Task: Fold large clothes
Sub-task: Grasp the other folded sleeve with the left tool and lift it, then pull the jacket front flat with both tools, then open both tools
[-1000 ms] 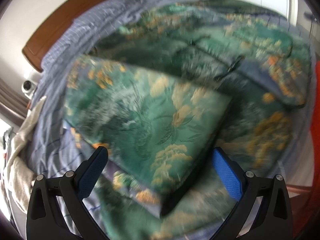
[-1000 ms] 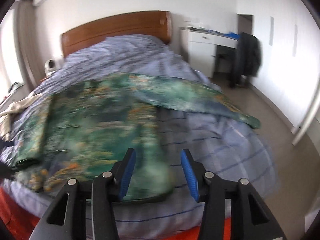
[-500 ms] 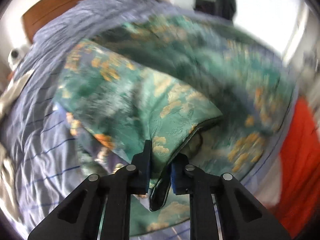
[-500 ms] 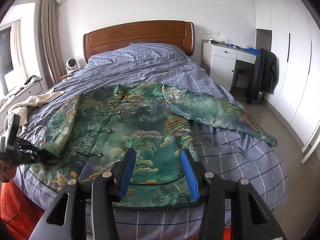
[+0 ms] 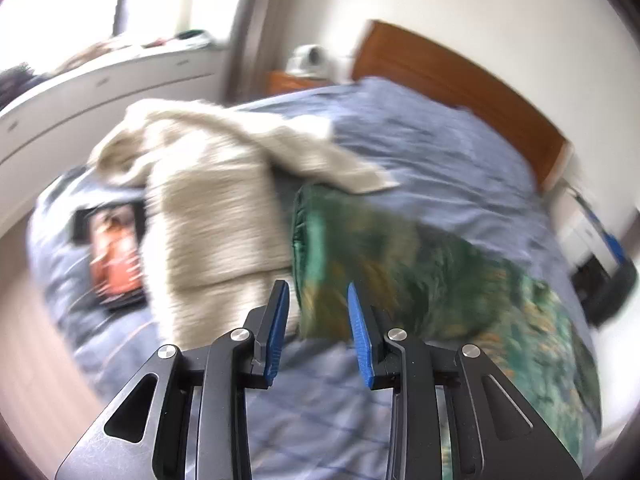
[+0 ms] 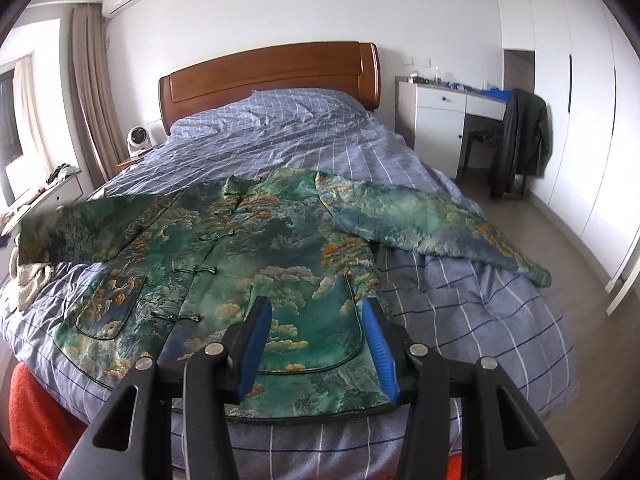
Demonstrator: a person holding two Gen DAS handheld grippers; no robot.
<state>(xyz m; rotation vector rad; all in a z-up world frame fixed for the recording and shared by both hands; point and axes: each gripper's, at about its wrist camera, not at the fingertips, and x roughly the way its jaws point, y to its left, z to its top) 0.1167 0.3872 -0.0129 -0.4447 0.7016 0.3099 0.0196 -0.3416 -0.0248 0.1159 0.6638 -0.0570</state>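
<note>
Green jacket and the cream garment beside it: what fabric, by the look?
Green jacket: likely satin brocade, woven cloud-and-tree pattern with a sheen, knotted frog closures. Cream garment: probably a chunky knit, with horizontal ribbed rows, matte; the blur leaves the fibre open.

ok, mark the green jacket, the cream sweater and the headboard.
green jacket (image 6: 288, 248): right wrist view, chest panel.
cream sweater (image 5: 208, 208): left wrist view, ribbed body.
headboard (image 6: 264, 80): right wrist view, wooden face.

Ahead of you at twelve o'clock, the green jacket (image 6: 248, 264) covers the bed's (image 6: 460, 312) middle. Bare checked bedding is free at two o'clock. A cream garment (image 5: 208, 200) and a book (image 5: 114, 254) crowd the bed's edge at nine o'clock.
</note>
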